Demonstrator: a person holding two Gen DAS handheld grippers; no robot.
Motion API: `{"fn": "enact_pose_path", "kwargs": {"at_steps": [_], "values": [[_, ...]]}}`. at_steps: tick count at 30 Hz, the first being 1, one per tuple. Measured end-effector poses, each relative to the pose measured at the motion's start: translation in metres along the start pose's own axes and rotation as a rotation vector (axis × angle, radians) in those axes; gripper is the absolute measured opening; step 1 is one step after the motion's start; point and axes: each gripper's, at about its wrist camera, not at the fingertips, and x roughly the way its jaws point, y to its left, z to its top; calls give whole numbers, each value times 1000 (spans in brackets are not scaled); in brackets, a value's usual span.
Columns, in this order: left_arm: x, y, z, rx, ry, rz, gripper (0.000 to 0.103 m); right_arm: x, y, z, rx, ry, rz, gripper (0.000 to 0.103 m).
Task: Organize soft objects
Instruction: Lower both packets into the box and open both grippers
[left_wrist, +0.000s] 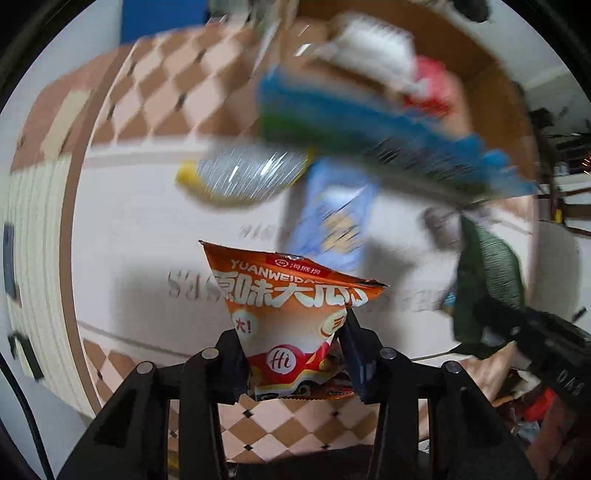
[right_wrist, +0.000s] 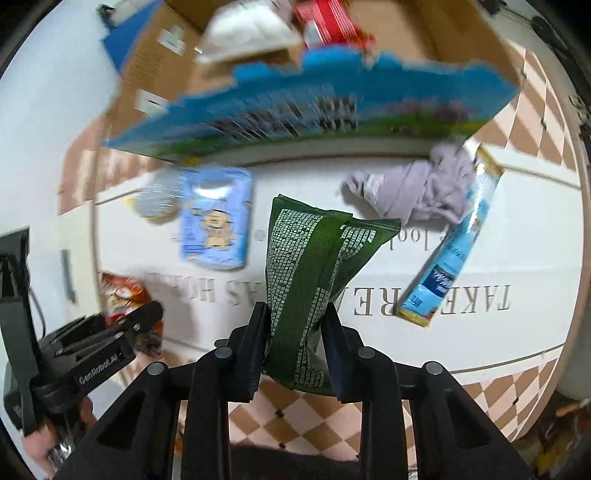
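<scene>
My left gripper (left_wrist: 291, 354) is shut on an orange snack bag (left_wrist: 291, 306) and holds it above the round table. My right gripper (right_wrist: 295, 343) is shut on a dark green snack bag (right_wrist: 310, 266), which also shows at the right of the left wrist view (left_wrist: 487, 280). A cardboard box with a blue printed flap (right_wrist: 314, 99) stands at the back and holds white and red packs. On the table lie a light blue pack (right_wrist: 216, 218), a silver and yellow bag (right_wrist: 155, 199), a lilac cloth (right_wrist: 421, 188) and a long blue pouch (right_wrist: 450, 247).
The round table has a white middle with lettering (right_wrist: 406, 332) and a checkered rim (right_wrist: 314, 424). The left gripper's body (right_wrist: 92, 354) shows at the left of the right wrist view. A white wall (right_wrist: 44, 110) stands at the left.
</scene>
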Motion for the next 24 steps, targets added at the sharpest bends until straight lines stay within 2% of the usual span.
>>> {"fn": "enact_pose_path", "kwargs": {"at_steps": [4,6,8,10,11,15,19,24], "values": [[-46,-26,57,85,-63,-37,40,-63,13,11,-62,-87,36,31],[-57,-39,95,126,-80,-22,40,-89,22,24,-95,-133,46,31],[-61,-47,126,153,-84,-1,40,-112,29,40,-118,-173,47,31],[-47,-47,164,160,-40,30,40,-122,33,68,-133,-219,32,31],[-29,-54,187,164,-22,41,40,-122,33,80,-132,-230,29,31],[17,-48,245,136,85,87,40,-94,31,131,-108,-224,7,31],[45,-47,273,113,174,118,40,-44,30,163,-104,-161,-2,30],[73,-45,279,121,258,135,40,12,34,183,-130,-72,-40,30]]}}
